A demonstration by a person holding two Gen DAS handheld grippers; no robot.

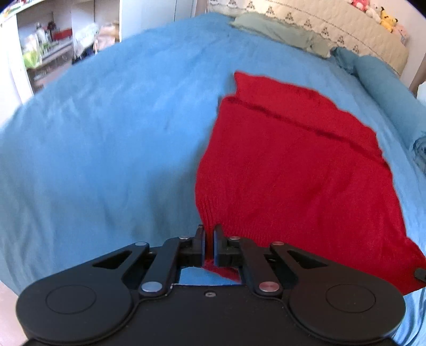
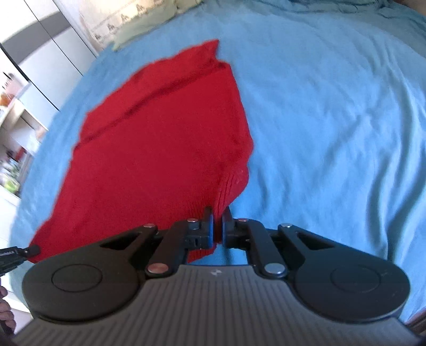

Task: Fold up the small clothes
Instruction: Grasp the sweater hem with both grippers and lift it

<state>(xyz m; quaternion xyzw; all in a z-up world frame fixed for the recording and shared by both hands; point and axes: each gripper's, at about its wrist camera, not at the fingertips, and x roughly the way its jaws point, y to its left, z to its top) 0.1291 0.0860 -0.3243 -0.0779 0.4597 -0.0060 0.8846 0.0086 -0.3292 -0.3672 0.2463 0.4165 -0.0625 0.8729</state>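
You are pinching the ribbed hem of the red knitted sweater [image 1: 287, 165] with both tongs: left gripper [image 1: 209, 234] and right gripper [image 2: 218, 221], over the blue bedsheet [image 1: 106, 133].

- The bed [image 1: 106, 127] is covered by a blue sheet, lightly wrinkled.
- A red knit garment [image 1: 279, 159] lies spread on the sheet, its ribbed hem nearest the cameras and a fold line running across its far part.
- Beyond the red knit garment, at the far end of the bed, lies a pale green pillow [image 1: 277, 29].
- Behind the pillow is a cream patterned cover [image 1: 332, 24].
- Right of the red knit garment, a rolled blue blanket [image 1: 383, 90] lies along the bed's edge.
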